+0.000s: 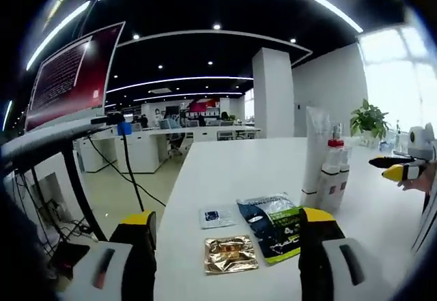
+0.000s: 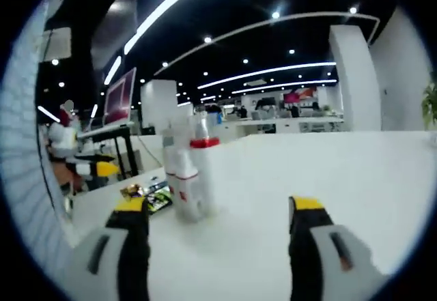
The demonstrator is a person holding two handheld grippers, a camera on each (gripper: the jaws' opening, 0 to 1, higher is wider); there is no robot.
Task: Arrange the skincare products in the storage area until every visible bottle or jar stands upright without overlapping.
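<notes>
On a long white table [image 1: 225, 171] a tall white tube [image 1: 315, 158] and two small white bottles, one with a red cap [image 1: 332, 178], stand upright close together. Three flat sachets lie in front of them: a dark blue-green one [image 1: 274, 224], a gold one [image 1: 231, 254] and a small pale one [image 1: 217, 216]. My left gripper [image 1: 229, 256] is open above the sachets. My right gripper [image 2: 217, 229] is open, with the bottle group [image 2: 188, 175] just ahead to the left. The other gripper's yellow tip [image 1: 399, 171] comes in at the right edge.
A monitor with a red screen [image 1: 68, 79] on a black stand rises left of the table. A potted plant [image 1: 369, 120] stands at the far right. Desks and chairs fill the office behind. Bare tabletop stretches away past the bottles [image 2: 328, 171].
</notes>
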